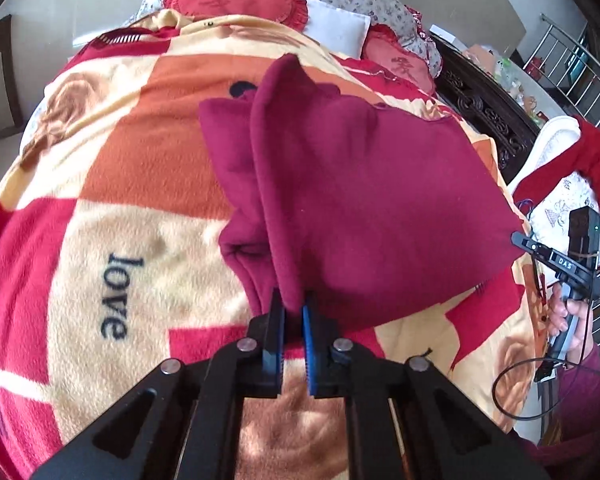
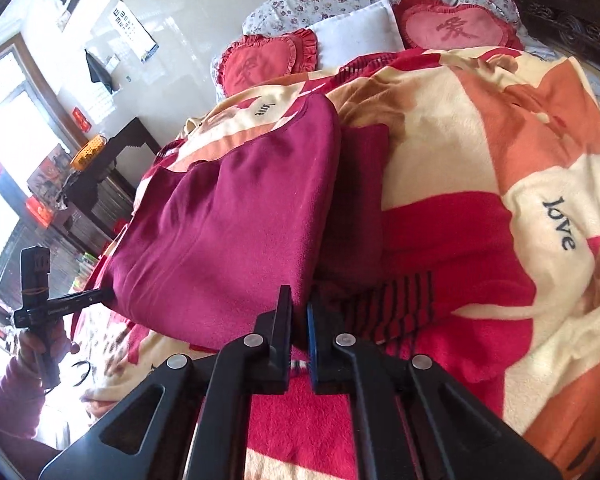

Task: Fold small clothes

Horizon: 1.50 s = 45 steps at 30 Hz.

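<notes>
A maroon garment [image 1: 360, 200] lies partly folded on a red, orange and cream blanket [image 1: 100, 220]. My left gripper [image 1: 293, 300] is shut on a bunched edge of it and lifts that edge off the blanket. In the right wrist view the same maroon garment [image 2: 240, 216] shows as a folded layer over a darker part. My right gripper [image 2: 299, 304] is shut on its near corner. The right gripper also shows in the left wrist view [image 1: 516, 238], at the garment's far right corner. The left gripper shows in the right wrist view [image 2: 104, 294], at the garment's left corner.
Heart-shaped red cushions [image 2: 260, 60] and a white pillow [image 2: 356, 36] lie at the head of the bed. A dark carved headboard [image 1: 484, 108] runs along the right. A dark bedside cabinet [image 2: 112, 168] with small items stands left of the bed. A red and white garment [image 1: 572, 152] lies at the right.
</notes>
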Motion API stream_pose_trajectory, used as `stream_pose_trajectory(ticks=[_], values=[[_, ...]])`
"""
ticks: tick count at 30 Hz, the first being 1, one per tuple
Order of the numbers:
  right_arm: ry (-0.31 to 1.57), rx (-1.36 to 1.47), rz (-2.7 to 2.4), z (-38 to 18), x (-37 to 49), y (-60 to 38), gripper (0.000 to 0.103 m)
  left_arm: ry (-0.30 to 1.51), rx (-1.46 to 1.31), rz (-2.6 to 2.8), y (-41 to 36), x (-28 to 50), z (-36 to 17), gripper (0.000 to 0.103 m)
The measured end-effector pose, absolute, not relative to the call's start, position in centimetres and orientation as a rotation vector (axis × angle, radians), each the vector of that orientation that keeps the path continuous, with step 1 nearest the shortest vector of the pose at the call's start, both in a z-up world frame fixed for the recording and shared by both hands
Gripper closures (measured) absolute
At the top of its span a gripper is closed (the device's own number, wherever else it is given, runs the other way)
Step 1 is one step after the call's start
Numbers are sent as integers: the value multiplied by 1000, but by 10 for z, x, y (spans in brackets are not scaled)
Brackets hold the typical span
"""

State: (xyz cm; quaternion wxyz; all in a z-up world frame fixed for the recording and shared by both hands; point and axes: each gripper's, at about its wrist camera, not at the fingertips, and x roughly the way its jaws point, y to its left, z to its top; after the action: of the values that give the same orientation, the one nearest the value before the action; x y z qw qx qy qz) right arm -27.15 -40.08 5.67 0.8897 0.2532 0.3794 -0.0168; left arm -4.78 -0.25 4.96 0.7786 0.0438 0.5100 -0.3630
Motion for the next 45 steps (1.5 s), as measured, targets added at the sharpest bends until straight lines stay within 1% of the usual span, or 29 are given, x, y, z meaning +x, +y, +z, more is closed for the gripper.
stream_pose_trajectory(ticks=[5, 7, 8, 9, 10, 11, 12, 15, 20, 24, 27, 29, 33, 37, 41, 43, 45], values=[[896, 523, -85, 23, -263, -399, 103, 1145, 72, -758, -4, -47, 33, 95], [877, 539, -103, 27, -266, -401, 103, 1144, 65, -735, -1, -47, 40, 90], [854, 541, -124, 35, -268, -404, 101, 1143, 65, -731, 0, -47, 44, 84], [820, 526, -156, 47, -269, -407, 99, 1131, 59, -735, 2, -46, 53, 68], [788, 501, -176, 59, -268, -409, 99, 1116, 55, -734, 1, -45, 59, 57], [766, 480, -178, 68, -265, -411, 98, 1082, 54, -726, -1, -42, 69, 42], [746, 455, -166, 78, -258, -413, 97, 1050, 53, -721, -3, -40, 77, 38], [737, 397, -150, 91, -221, -412, 96, 989, 51, -712, -24, -27, 94, 36], [728, 325, -150, 89, -158, -409, 96, 952, 33, -654, -75, 6, 95, 35], [720, 310, -196, 78, -125, -419, 96, 947, 47, -546, -104, 44, 80, 35], [750, 308, -253, 60, -108, -432, 96, 1000, 60, -434, -113, 76, 58, 35], [779, 344, -252, 46, -100, -441, 100, 1054, 49, -404, -111, 93, 40, 33], [750, 324, -247, 44, -100, -441, 100, 1018, 88, -406, -111, 88, 36, 32], [756, 335, -249, 62, -115, -431, 99, 1009, 93, -412, -108, 80, 44, 32], [755, 331, -213, 81, -151, -407, 93, 1002, 64, -421, -97, 62, 59, 32], [758, 317, -201, 78, -166, -394, 90, 979, 76, -429, -94, 46, 68, 31], [805, 311, -223, 61, -169, -388, 88, 968, 85, -435, -95, 30, 76, 30]])
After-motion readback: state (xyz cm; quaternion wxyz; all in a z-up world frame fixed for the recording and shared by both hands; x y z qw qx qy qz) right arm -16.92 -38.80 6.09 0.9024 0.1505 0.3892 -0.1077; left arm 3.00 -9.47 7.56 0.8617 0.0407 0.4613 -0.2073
